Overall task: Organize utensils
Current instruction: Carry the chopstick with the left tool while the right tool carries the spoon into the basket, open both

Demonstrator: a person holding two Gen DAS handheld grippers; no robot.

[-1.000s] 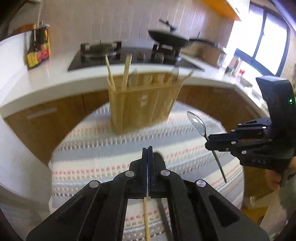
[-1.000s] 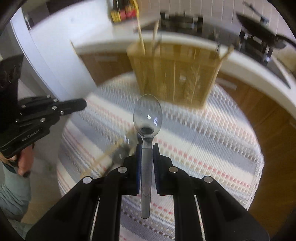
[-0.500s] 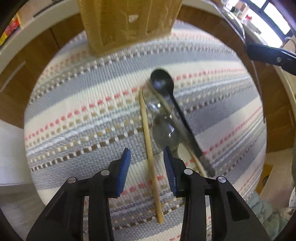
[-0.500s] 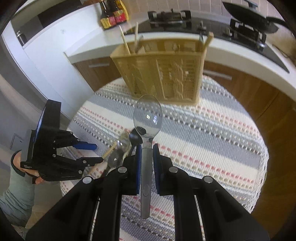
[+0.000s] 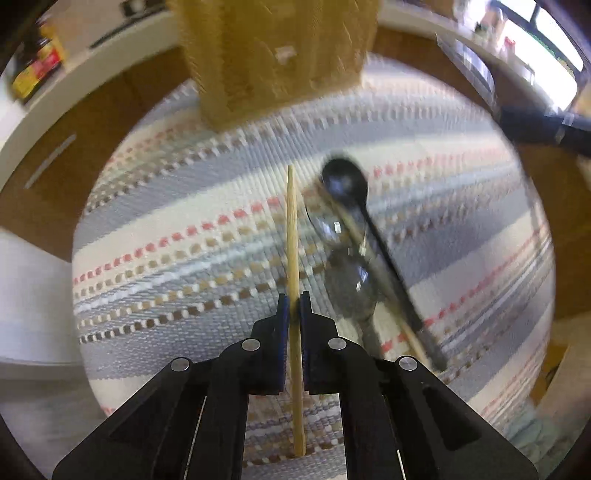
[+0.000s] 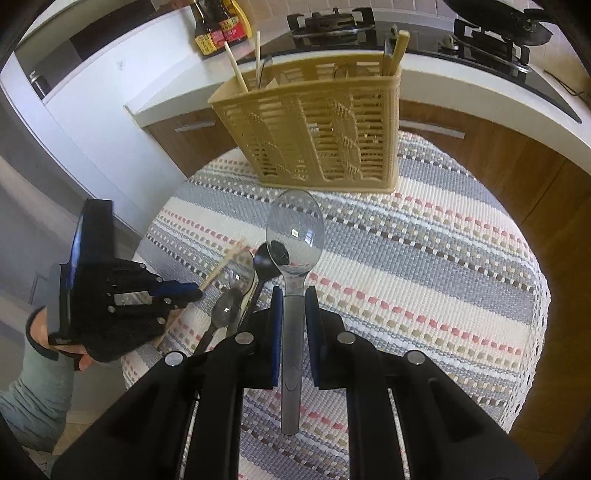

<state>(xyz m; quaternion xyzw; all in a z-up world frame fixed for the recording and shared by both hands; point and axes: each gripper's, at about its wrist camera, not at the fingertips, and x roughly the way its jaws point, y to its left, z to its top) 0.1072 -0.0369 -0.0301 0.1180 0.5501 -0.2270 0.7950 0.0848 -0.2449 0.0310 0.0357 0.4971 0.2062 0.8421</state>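
My left gripper (image 5: 293,299) is shut on a wooden chopstick (image 5: 293,236) low over the striped cloth; it also shows in the right wrist view (image 6: 192,293). My right gripper (image 6: 294,291) is shut on a clear plastic spoon (image 6: 294,236), held above the table and pointing toward the tan slotted utensil basket (image 6: 314,136). On the cloth lie a black spoon (image 5: 347,184), a clear spoon (image 5: 347,288) and another chopstick (image 5: 410,339), heaped together just right of the left gripper. The basket (image 5: 273,55) holds chopsticks and other utensils.
The round table carries a striped woven cloth (image 6: 424,266). Behind it runs a white counter (image 6: 480,85) with a gas hob (image 6: 332,22), a pan and sauce bottles (image 6: 218,29). Wooden cabinet fronts lie below the counter.
The left gripper tipped down toward the table, opened over the loose chopstick, then shut on it. The right gripper with the clear spoon rose and drew back a little.
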